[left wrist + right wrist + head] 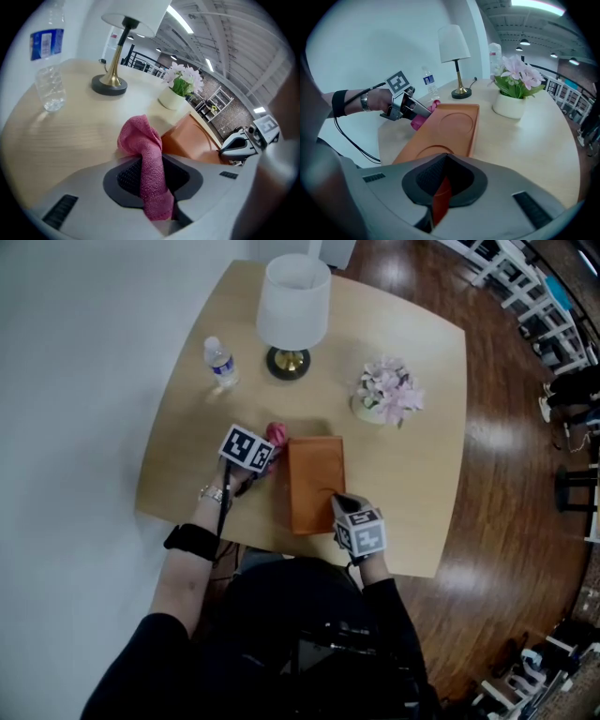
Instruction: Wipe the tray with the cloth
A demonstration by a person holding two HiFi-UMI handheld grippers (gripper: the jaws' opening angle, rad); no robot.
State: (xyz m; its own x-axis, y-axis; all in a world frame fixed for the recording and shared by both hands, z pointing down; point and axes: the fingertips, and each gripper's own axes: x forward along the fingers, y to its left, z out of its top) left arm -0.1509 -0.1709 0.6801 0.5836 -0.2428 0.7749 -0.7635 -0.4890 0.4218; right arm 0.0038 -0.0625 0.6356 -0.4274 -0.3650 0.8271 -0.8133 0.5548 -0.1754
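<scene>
The orange tray [315, 482], with two round recesses, lay on the counter [412, 484]; the pink cloth [143, 140] hung bunched just beside its left edge.

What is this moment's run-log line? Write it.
left gripper: shut on pink terry cloth | right gripper: shut on orange rectangular tray, near edge | cloth: beside tray
</scene>
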